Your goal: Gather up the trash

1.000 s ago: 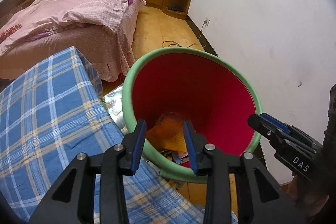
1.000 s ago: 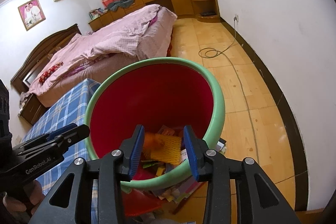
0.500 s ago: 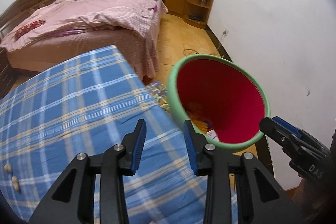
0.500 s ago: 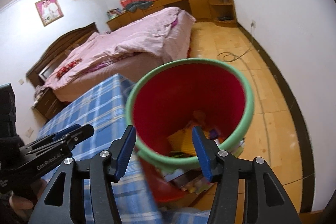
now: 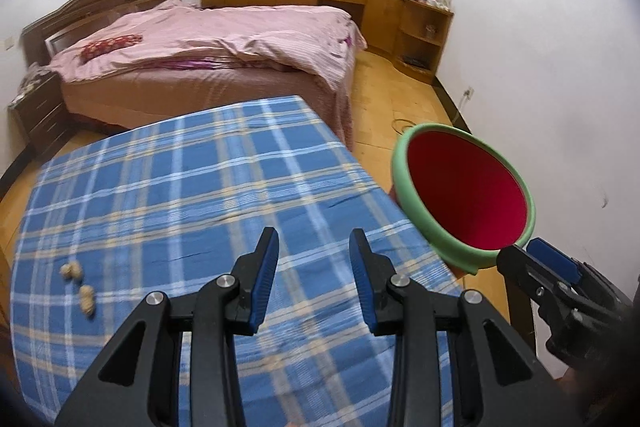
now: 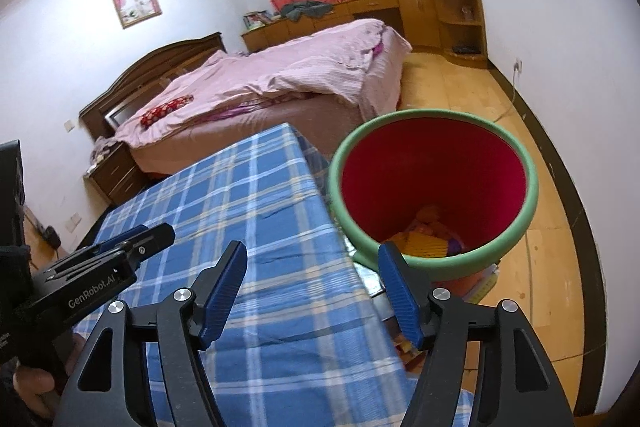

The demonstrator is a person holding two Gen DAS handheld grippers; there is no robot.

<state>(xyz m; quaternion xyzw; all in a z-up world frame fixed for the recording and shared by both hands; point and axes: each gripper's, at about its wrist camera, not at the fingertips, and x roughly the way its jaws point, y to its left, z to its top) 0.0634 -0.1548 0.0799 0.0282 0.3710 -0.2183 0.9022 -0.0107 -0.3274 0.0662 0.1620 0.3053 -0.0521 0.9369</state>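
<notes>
A red bin with a green rim (image 5: 464, 195) stands on the floor at the right edge of the blue plaid table (image 5: 180, 187). It also shows in the right wrist view (image 6: 432, 183), with yellow and orange trash (image 6: 424, 239) at its bottom. Two peanut shells (image 5: 78, 283) lie on the cloth at the left. My left gripper (image 5: 314, 267) is open and empty above the table. My right gripper (image 6: 312, 287) is open wide and empty over the table's right edge, beside the bin.
A bed with a pink cover (image 5: 208, 47) stands behind the table. Wooden cabinets (image 5: 404, 15) line the far wall. A white wall (image 5: 540, 67) is close on the right. Papers (image 6: 480, 279) lie on the floor under the bin.
Both grippers have pulled back and swung left from the bin to over the table. The right gripper has opened wider. The peanut shells have come into view.
</notes>
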